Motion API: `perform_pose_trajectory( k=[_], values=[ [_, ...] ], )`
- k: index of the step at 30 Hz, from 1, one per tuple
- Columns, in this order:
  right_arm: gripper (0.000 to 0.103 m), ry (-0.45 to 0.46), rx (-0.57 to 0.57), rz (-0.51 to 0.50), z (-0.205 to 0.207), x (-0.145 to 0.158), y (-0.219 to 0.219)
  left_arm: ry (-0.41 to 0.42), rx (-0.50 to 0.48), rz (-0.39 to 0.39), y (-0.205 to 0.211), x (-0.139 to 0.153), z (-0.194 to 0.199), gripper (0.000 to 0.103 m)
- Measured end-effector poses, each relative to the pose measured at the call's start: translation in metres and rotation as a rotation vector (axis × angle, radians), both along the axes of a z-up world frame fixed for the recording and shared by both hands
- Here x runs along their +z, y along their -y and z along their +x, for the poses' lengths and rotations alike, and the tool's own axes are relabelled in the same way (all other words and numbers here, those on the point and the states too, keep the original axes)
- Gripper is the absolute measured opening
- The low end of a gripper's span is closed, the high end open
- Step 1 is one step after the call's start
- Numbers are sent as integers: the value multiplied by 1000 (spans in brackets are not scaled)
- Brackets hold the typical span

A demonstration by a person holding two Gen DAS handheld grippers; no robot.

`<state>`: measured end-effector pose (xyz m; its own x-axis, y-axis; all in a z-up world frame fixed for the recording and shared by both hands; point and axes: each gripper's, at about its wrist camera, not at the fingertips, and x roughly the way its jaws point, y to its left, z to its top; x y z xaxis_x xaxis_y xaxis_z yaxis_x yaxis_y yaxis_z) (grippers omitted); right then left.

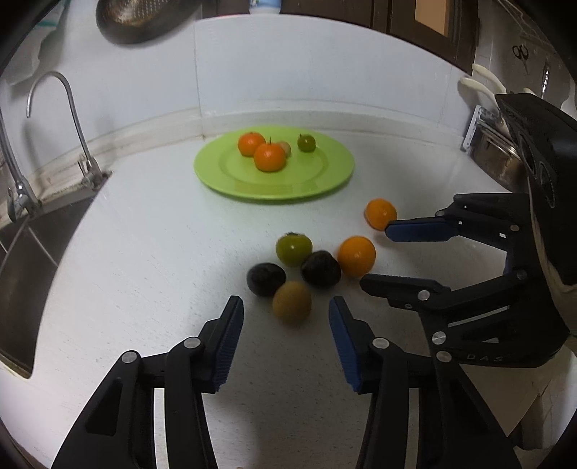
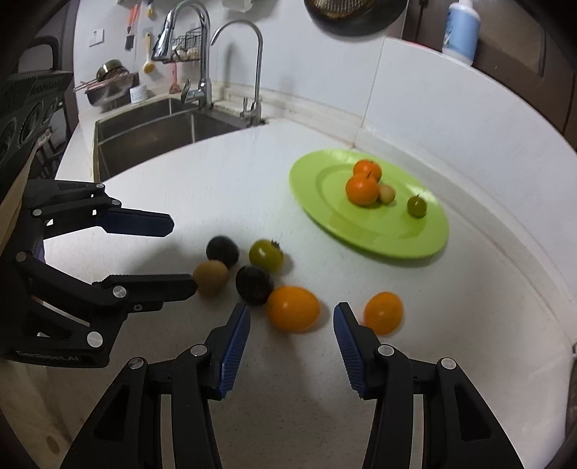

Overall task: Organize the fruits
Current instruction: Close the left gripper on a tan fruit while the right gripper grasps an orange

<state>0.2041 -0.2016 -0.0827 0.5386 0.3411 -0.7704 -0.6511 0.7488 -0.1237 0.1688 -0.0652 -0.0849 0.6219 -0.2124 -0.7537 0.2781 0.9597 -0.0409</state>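
Observation:
A green plate (image 1: pixel 335 169) (image 2: pixel 324 216) on the white counter holds two oranges (image 1: pixel 268 156), a small pale fruit (image 2: pixel 387 193) and a small green fruit (image 1: pixel 306 143). Loose on the counter lie a brownish kiwi-like fruit (image 1: pixel 291 301) (image 2: pixel 211 277), two dark fruits (image 1: pixel 266 279) (image 1: pixel 320 268), a green persimmon-like fruit (image 1: pixel 294 249) (image 2: pixel 266 254) and two oranges (image 1: pixel 356 256) (image 1: pixel 380 213). My left gripper (image 1: pixel 286 306) (image 2: pixel 184 254) is open, just short of the kiwi-like fruit. My right gripper (image 2: pixel 292 314) (image 1: pixel 373 254) is open, its fingers on either side of the near orange (image 2: pixel 293 308).
A steel sink (image 2: pixel 151 126) with two taps (image 2: pixel 252 72) lies left of the plate. A white backsplash wall (image 1: pixel 306 79) runs behind the counter. A dish rack (image 1: pixel 494 144) stands at the far right, a bottle (image 2: pixel 461 30) on the ledge.

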Motion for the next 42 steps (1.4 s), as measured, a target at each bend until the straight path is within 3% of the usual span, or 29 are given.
perform_pose_trajectory(
  k=[22, 24, 27, 42],
  values=[
    [48, -66, 22, 7, 20, -18, -4, -68, -10, -39, 1, -15, 18, 33],
    [42, -73, 21, 9, 20, -18, -4, -71, -11, -38, 1, -15, 18, 30],
    [40, -71, 13, 12, 20, -18, -3, -80, -14, -43, 1, -16, 19, 27],
    [39, -52, -60, 72, 3, 4, 0, -22, -31, -50, -6, 5, 9, 26]
  ],
)
